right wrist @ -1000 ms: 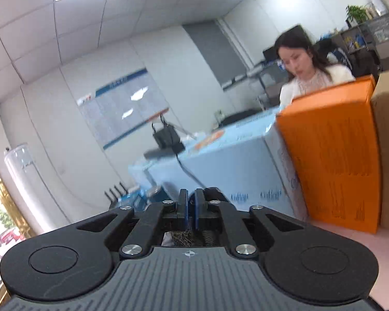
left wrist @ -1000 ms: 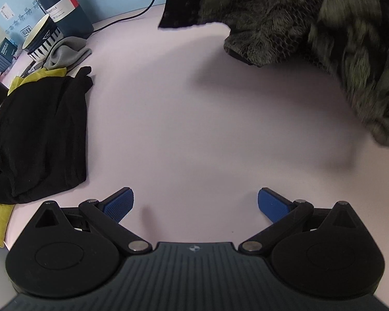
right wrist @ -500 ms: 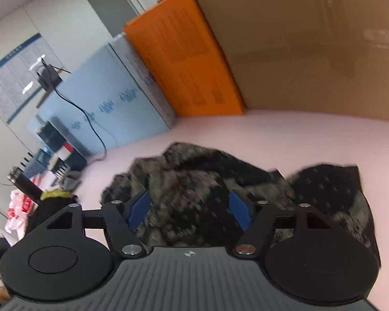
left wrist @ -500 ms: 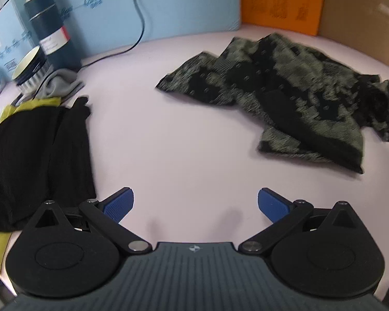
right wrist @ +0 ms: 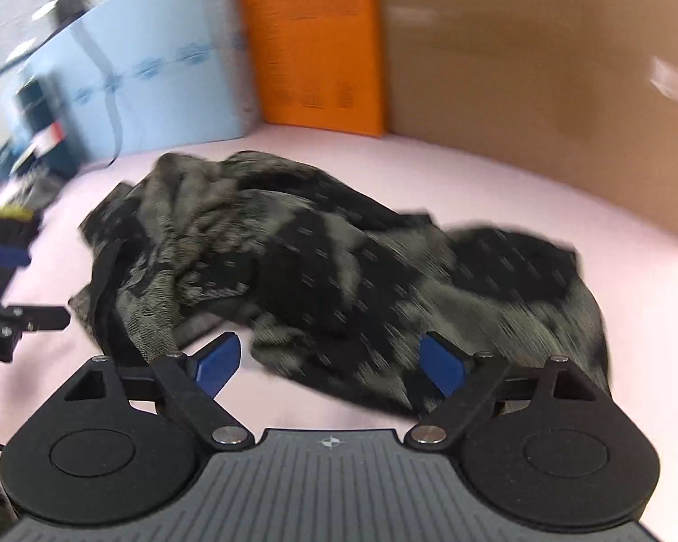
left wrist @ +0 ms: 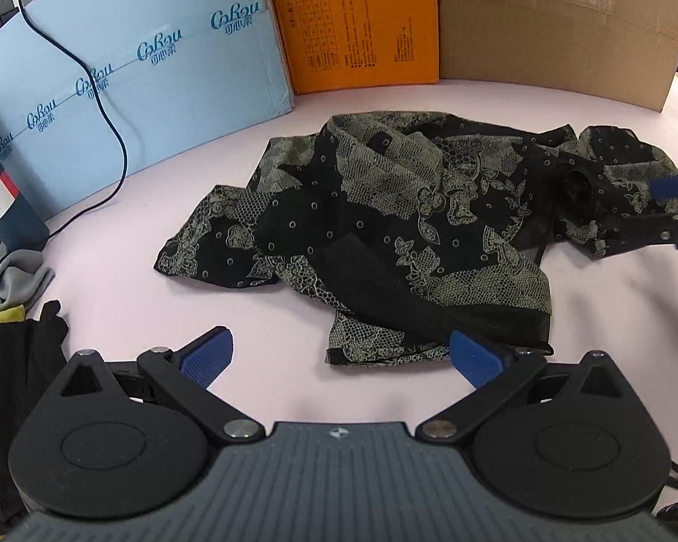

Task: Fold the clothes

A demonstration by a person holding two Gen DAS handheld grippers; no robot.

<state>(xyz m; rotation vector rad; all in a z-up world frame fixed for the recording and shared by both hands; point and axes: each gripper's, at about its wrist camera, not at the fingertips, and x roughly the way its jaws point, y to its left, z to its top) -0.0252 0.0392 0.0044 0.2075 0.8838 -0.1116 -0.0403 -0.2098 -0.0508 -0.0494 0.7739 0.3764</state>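
A black garment with a pale lace print lies crumpled on the pink table, in front of the boxes. My left gripper hovers open at its near edge, nothing between the blue pads. The right gripper hangs just above the garment near its right end. Its jaws are opening and the pads do not press the cloth. The right gripper shows at the right edge of the left wrist view. The left gripper shows at the left edge of the right wrist view.
A blue box, an orange box and a cardboard box wall the table's far side. A black cable runs down the blue box. At the left lie a black cloth pile, a grey cloth and a dark canister.
The right gripper came down from facing the room, opened and let go of the garment. The garment went from hanging in the air to lying on the table. The left gripper tilted towards it.
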